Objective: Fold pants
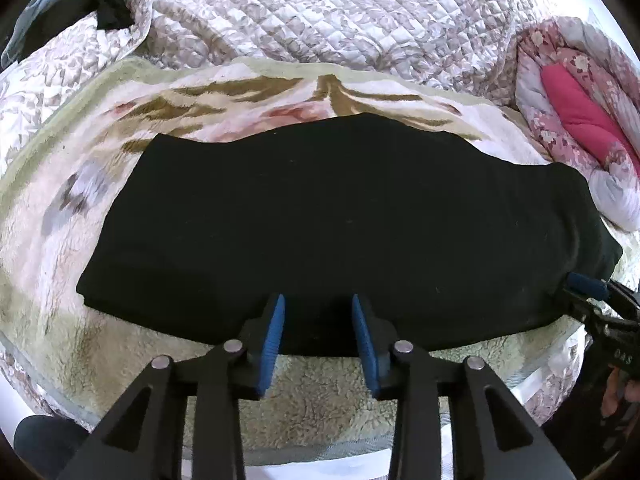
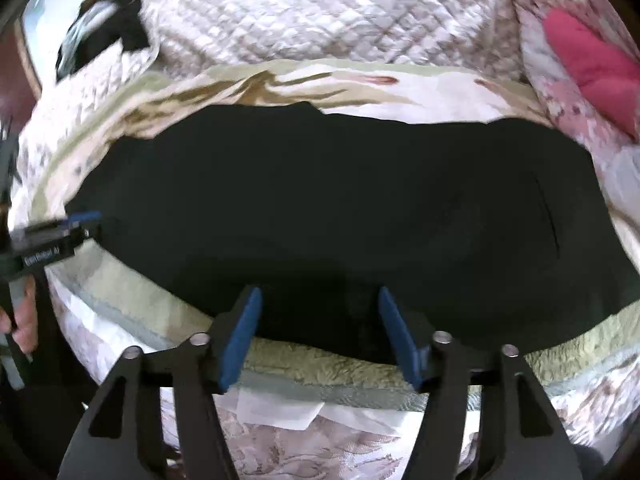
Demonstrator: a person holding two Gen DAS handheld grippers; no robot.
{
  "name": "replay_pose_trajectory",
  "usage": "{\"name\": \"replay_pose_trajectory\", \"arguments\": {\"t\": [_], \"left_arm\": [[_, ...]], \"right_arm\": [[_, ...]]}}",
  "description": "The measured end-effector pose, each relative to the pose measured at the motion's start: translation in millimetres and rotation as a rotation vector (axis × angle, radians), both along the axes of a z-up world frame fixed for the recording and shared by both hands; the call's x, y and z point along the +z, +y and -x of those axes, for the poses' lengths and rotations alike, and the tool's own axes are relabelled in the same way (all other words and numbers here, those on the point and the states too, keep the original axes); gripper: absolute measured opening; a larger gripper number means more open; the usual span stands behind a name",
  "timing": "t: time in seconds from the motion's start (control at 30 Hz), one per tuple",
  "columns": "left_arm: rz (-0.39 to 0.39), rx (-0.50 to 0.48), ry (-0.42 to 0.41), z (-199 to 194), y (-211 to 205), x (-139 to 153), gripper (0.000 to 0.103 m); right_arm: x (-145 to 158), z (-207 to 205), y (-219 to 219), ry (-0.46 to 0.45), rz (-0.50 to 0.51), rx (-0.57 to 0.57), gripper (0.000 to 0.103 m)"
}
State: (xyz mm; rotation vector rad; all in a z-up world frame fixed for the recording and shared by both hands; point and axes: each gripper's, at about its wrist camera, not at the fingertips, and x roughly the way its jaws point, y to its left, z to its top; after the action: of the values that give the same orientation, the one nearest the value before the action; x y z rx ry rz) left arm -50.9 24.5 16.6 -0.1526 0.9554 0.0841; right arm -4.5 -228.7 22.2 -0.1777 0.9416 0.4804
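item: black pants | state: folded lengthwise into 1 long flat band, few wrinkles, far edge wavy | pose: lying flat, long axis running left-right across both wrist views | location: on a fleecy floral blanket, near edge close to blanket's front border

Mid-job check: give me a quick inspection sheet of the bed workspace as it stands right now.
Surface: fleece floral blanket spread over a quilted bedspread.
Job's things: black pants lying flat, long edge toward the cameras.
Clutter: pink floral bedding bundle at the pants' right end; dark cloth far left.
Grippers: left gripper and right gripper both open at the pants' near edge, pads not pressing.
Cables: nothing seen.
Surroundings: a hand on the other gripper's handle.
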Motion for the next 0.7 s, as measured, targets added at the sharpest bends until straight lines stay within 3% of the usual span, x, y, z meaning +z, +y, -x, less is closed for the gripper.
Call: {"name": "replay_pose_trajectory", "arguments": {"t": [0.2, 0.37, 0.47, 0.7], "left_arm": [[-0.012, -0.004, 0.002, 1.7, 1.3, 4.8, 0.041], [-0.019, 0.077, -0.007, 6.3, 22.3, 10.4, 0.041], [0.027, 0.164, -0.006, 15.7, 50.2, 12.3, 0.041], [0.222, 0.329, 0.032, 44.4, 96.7, -8.4, 0.041]], "right_arm": [[13.0, -1.8, -14.4, -0.024, -0.019, -0.09, 0.063], [7.2, -13.6, -40.5, 0.014, -0.016, -0.198, 0.06], [12.9, -11.2, -38.6, 0.003, -0.024, -0.199, 0.06], [11.7, -12.3, -35.9, 0.012, -0.04, -0.206, 0.06]]}}
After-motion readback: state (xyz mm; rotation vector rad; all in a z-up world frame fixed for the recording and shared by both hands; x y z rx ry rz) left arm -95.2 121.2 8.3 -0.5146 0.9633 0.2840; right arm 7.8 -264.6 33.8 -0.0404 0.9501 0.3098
